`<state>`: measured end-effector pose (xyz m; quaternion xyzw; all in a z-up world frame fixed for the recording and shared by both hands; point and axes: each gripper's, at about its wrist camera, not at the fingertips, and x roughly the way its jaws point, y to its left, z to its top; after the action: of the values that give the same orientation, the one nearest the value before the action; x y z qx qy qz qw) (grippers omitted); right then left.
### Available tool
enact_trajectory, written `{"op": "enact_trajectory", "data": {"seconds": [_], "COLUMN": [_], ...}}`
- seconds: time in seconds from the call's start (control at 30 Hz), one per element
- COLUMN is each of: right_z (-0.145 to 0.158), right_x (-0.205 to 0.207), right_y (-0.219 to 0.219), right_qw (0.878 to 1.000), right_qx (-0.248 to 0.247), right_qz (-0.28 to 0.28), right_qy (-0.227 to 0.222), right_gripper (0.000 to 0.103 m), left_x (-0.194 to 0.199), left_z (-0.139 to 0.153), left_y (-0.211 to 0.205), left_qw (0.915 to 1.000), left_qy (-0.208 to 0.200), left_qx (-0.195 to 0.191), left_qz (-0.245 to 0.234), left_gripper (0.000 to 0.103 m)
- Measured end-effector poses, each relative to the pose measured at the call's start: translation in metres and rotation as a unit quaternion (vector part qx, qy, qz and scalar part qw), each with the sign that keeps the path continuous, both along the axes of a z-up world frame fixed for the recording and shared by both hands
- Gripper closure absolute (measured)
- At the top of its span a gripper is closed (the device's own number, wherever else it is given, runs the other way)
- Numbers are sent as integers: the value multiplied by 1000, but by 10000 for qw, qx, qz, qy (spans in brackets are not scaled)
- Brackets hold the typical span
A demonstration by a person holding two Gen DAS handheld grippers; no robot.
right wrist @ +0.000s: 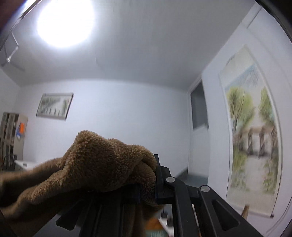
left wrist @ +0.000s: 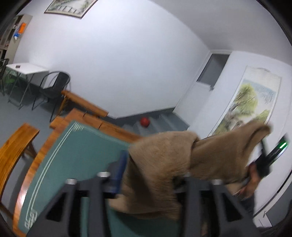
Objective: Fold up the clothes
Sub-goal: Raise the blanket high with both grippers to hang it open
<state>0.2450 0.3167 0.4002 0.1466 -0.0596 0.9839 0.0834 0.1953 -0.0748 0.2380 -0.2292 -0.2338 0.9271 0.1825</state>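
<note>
Left wrist alone shows green mat (left wrist: 76,145), brown fleece garment (left wrist: 164,164)

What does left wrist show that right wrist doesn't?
Left wrist only: the green mat on the wooden table, the bench, a black chair, a red ball on the steps, the left tool with its jaws apart around the brown fleece garment, and the hand carrying the right tool.

Right wrist only: the ceiling light, and the right tool shut on a bunched fold of the garment.

Both: the garment, the scroll painting, the framed picture.
</note>
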Motion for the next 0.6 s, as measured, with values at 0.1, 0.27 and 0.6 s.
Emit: {"op": "enact_trajectory", "data": {"seconds": [0.1, 0.27, 0.6], "right_z": [21, 23, 24], "right_x": [15, 26, 46], "right_y": [-15, -30, -31], "right_qw": [9996, 9990, 9964], "right_qx": [145, 388, 660], "right_qz": [40, 24, -375], "right_qy": [257, 218, 389], "right_gripper": [93, 93, 93], "left_x": [0, 12, 61], "left_z": [-38, -91, -73], "left_y": [14, 48, 116], "left_qw": [9988, 9937, 9760], "left_qy": [-451, -912, 640], "left_qx": [-5, -402, -1393], "left_qz": [-184, -522, -1548], "left_gripper": [43, 41, 22]}}
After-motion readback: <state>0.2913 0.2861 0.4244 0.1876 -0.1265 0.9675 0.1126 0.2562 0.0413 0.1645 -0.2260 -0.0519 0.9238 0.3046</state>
